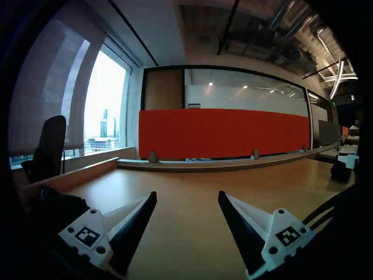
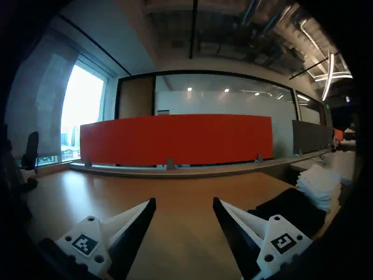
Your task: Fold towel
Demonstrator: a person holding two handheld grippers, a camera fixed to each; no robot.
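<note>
Towels [image 2: 321,184] are stacked right of the right gripper [image 2: 183,200]; 1 must first be fetched. Both it and the left gripper [image 1: 187,193] are spread wide, empty.

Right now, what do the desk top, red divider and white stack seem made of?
Desk top: wood or wood-look laminate, smooth, with a soft sheen. Red divider: matte, perhaps fabric or painted board; no glare. White stack: folded cloth, probably towels, by its soft layered edges.
</note>
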